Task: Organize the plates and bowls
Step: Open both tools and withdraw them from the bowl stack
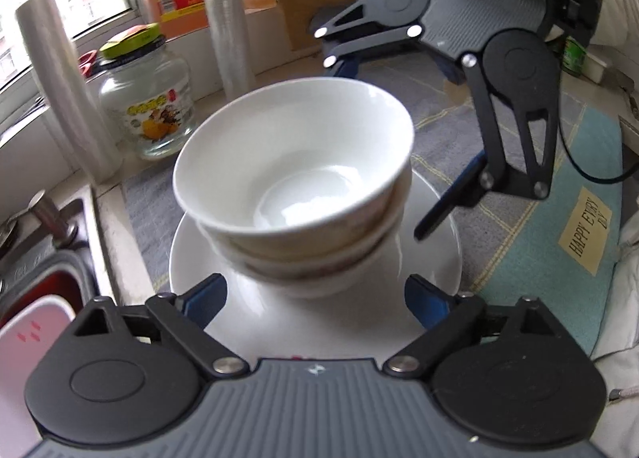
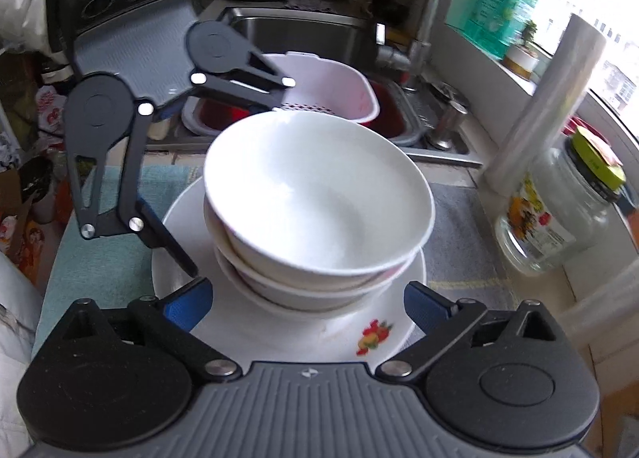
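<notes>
Left gripper [image 1: 315, 304]: jaws spread wide, nothing held, plate rim between them.
Right gripper [image 2: 307, 308]: likewise spread and empty, on the opposite rim.
Stacked bowls [image 1: 293, 174]: nested, tilted, centred on the white plate [image 2: 275, 342], on the mat [image 1: 531, 254].
Relation: both grippers seen equally near.

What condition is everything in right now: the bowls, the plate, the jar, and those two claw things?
bowls: three nested, upright, empty on top.
plate: flat on the mat, carrying the bowls.
glass jar: upright, lid on.
left gripper: open, holding nothing.
right gripper: open, holding nothing.
</notes>
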`<state>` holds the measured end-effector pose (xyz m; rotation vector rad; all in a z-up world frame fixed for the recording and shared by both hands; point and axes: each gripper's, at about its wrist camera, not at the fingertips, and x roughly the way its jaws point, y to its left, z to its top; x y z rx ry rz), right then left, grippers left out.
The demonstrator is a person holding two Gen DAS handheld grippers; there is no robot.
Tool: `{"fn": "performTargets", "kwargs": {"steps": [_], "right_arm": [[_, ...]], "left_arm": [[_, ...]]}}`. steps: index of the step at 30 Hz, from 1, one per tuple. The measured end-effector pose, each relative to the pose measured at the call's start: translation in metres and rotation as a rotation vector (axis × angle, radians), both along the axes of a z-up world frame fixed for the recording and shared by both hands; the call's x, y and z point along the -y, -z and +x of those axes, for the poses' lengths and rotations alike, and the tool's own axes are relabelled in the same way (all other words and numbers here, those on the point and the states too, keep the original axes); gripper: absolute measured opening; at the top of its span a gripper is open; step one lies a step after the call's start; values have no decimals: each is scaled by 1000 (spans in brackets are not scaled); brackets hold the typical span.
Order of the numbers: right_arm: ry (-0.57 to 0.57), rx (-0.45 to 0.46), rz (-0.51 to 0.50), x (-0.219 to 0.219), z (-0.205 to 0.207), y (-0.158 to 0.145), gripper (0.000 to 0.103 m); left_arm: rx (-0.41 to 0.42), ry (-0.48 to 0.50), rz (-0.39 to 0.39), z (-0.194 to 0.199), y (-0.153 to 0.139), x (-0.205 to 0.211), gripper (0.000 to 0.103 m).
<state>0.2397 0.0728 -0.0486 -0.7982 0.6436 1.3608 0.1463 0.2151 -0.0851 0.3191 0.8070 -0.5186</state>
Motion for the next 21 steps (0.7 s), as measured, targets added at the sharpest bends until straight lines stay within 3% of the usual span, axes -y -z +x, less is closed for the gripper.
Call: {"fn": "performTargets", "kwargs": {"steps": [7, 13, 18, 21], "right_arm": [[168, 24, -2, 23, -14, -6, 103], [491, -81, 46, 51, -33, -9, 103], [804, -131, 27, 71, -52, -3, 103], [917, -148, 11, 80, -64, -7, 103]], "left_arm": [[143, -223, -51, -40, -12, 4, 102], [222, -455, -111, -76, -21, 28, 102], [118, -715, -163, -85, -36, 53, 102], [92, -807, -167, -94, -51, 70, 102]]}}
